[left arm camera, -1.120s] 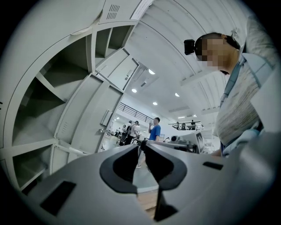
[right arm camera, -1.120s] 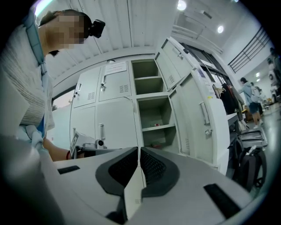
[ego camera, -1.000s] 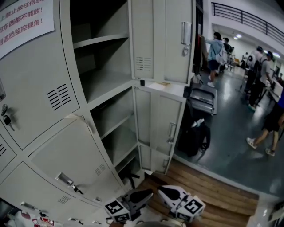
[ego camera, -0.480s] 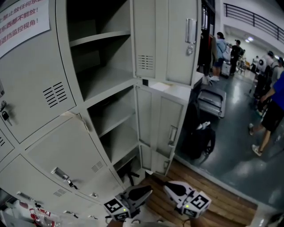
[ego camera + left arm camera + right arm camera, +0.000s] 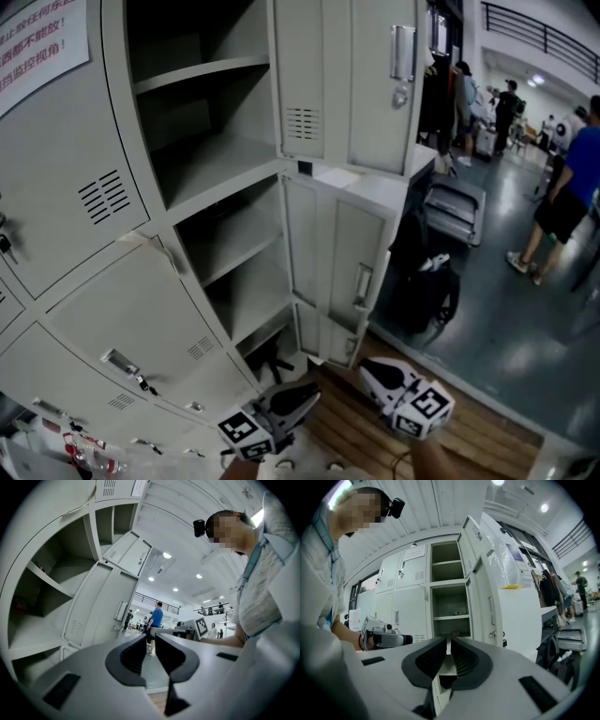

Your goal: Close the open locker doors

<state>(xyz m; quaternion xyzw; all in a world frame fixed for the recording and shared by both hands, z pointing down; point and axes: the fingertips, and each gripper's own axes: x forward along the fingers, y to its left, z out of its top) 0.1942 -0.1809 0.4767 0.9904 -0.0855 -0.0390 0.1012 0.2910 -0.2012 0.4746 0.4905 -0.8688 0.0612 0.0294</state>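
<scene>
Locker doors [image 5: 347,84] stand open at the right edge of the locker bank [image 5: 84,206], the upper one above a lower door [image 5: 339,258], both swung out over the floor. They look like thin sheet steel: light, stiff, probably free-swinging and apt to clang. Push flat near the handle [image 5: 364,284] edge. The left gripper [image 5: 307,396] and right gripper [image 5: 373,371] hover low, jaws all but together, empty.
</scene>
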